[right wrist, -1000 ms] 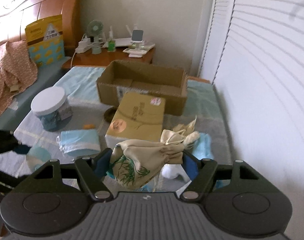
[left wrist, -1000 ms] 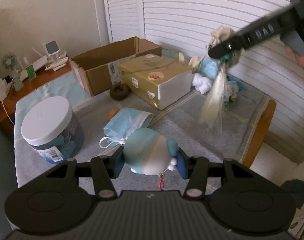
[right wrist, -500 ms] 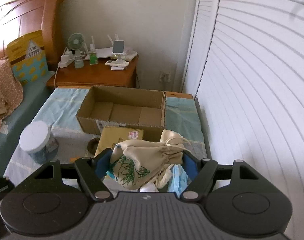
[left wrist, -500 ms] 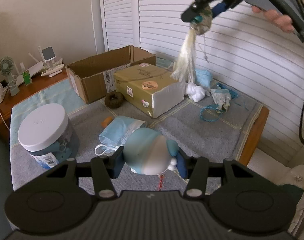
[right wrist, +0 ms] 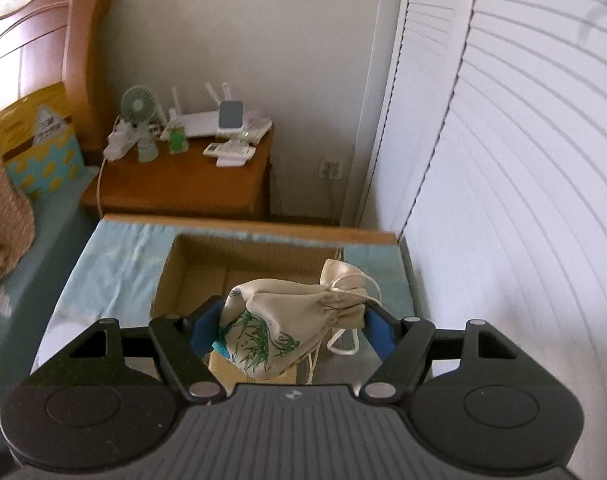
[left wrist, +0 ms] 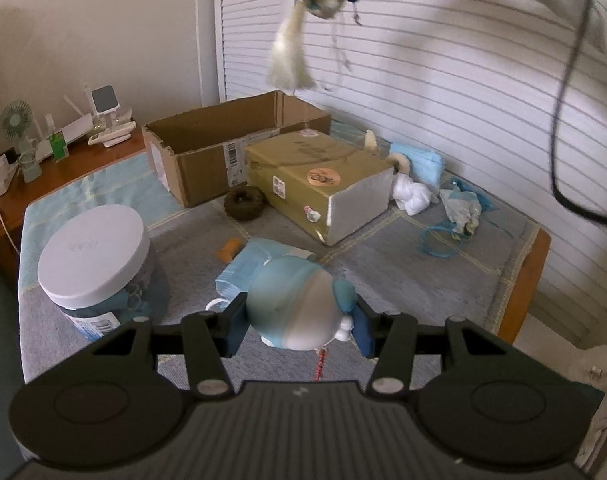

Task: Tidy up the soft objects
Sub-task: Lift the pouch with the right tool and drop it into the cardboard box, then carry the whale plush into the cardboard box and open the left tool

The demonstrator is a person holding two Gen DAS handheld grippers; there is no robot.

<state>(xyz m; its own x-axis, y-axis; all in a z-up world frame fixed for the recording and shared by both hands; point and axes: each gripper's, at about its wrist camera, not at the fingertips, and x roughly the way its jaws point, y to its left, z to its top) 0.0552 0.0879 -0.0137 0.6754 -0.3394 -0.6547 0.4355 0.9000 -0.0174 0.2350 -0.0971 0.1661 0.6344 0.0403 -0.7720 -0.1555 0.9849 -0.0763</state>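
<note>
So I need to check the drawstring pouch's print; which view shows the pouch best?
The right wrist view: the drawstring pouch fills the centre, green print sharp. The left wrist view shows it small, blurred, high up, tassel dangling.

I am in a bedroom at home. Ahead of my right hand-held gripper (right wrist: pixel 291 330) stands a wooden nightstand (right wrist: pixel 183 184) carrying a small fan (right wrist: pixel 137 110) and a router (right wrist: pixel 207 126). To its left rises a carved wooden headboard (right wrist: pixel 43 60). White louvred closet doors (right wrist: pixel 503 160) fill the right.

smooth cream cloth pouch (right wrist: pixel 299 320) with a matt sheen. plain matt cardboard box (left wrist: pixel 207 152). glossy wooden nightstand (right wrist: pixel 183 184).
</note>
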